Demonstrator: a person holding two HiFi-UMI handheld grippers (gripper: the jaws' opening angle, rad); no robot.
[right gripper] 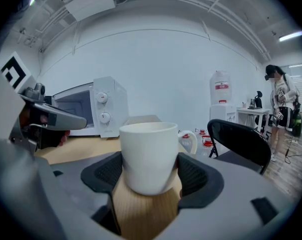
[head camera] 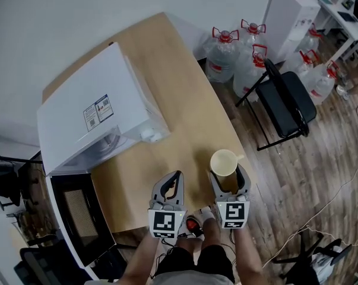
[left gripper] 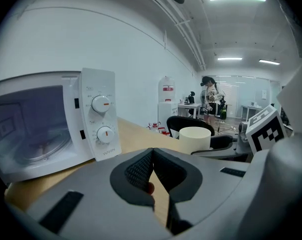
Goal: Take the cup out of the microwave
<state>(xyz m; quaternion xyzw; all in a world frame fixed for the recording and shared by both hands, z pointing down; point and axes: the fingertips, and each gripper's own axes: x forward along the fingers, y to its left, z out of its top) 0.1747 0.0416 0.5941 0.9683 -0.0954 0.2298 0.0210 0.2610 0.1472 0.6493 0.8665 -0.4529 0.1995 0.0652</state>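
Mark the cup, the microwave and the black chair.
cup (right gripper: 149,156), right gripper view, middle of its white wall.
microwave (head camera: 92,94), head view, its white top panel.
black chair (head camera: 290,103), head view, its seat.

We see a light wooden table (head camera: 187,129) with a rounded far end. A white microwave (head camera: 101,111) stands directly on its left part, its door (head camera: 78,209) open. On the plank floor (head camera: 321,177) to the table's right stand water bottles (head camera: 226,55) and a black chair (head camera: 285,103).
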